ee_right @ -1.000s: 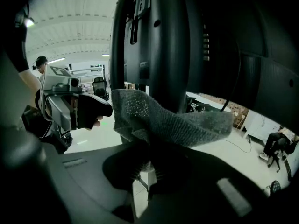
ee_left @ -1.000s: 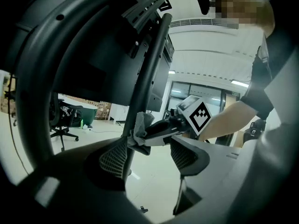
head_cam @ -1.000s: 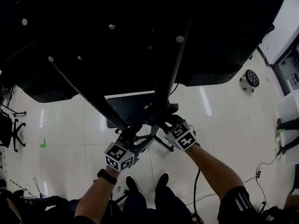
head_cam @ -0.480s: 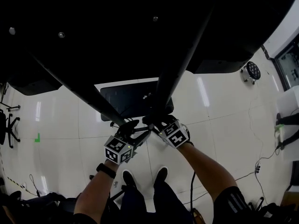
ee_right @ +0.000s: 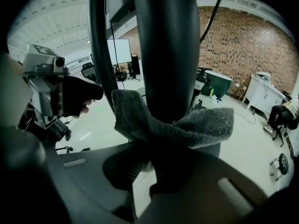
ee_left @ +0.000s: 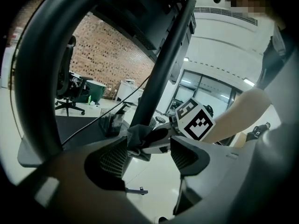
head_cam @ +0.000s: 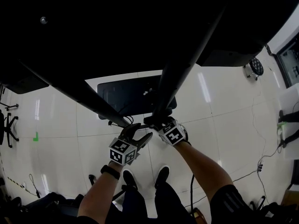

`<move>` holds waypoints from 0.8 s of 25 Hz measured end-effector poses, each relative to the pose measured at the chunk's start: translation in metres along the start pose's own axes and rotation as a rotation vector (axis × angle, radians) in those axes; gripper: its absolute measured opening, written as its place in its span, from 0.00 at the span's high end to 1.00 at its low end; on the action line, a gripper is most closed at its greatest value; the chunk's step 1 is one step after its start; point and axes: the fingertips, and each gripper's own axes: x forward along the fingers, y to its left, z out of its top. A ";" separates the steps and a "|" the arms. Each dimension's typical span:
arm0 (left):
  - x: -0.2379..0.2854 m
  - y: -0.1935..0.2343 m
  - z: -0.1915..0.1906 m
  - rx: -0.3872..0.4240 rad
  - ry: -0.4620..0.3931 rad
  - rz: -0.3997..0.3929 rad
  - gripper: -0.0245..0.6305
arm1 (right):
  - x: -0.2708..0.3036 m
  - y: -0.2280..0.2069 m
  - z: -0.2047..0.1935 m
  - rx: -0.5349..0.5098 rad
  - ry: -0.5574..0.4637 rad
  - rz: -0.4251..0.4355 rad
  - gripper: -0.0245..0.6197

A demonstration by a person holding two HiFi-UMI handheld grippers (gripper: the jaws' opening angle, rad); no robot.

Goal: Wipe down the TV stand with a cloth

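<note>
Below you the glossy white floor [head_cam: 60, 139] spreads out; the head view shows your left tongs [head_cam: 136, 132] and right tongs [head_cam: 155, 121] at the TV stand pole [head_cam: 174, 80]. In the left gripper view the left tongs are spread and empty. In the right gripper view the right tongs pinch the cloth [ee_right: 173, 120] against the pole; if you drag hard, it may pull free.

Setting: open-plan office or lab hall. Evidence: glossy white tiled floor [head_cam: 60, 139], brick wall [ee_right: 243, 36], wheeled office chair [ee_left: 67, 85], glass partitions [ee_left: 198, 85] at the far side.

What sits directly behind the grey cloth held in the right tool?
A dark stand tube; the cloth folds around its near side. The tube's surface beneath the cloth is covered.
</note>
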 end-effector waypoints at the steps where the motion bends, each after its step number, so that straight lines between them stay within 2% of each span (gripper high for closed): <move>1: 0.001 0.001 -0.005 -0.001 0.007 0.003 0.48 | 0.006 -0.001 -0.007 0.012 0.007 -0.001 0.93; 5: 0.004 0.003 -0.019 -0.008 0.018 0.008 0.48 | 0.024 -0.013 -0.037 0.067 0.043 -0.034 0.93; 9: 0.002 -0.002 -0.024 -0.020 0.017 0.009 0.48 | 0.019 -0.004 -0.044 0.124 0.042 0.024 0.93; 14: -0.013 -0.026 -0.014 -0.004 0.001 -0.003 0.48 | -0.025 0.027 -0.023 0.167 -0.105 0.110 0.93; 20: -0.062 -0.084 0.013 0.023 -0.055 -0.003 0.48 | -0.113 0.073 0.015 0.056 -0.270 0.175 0.93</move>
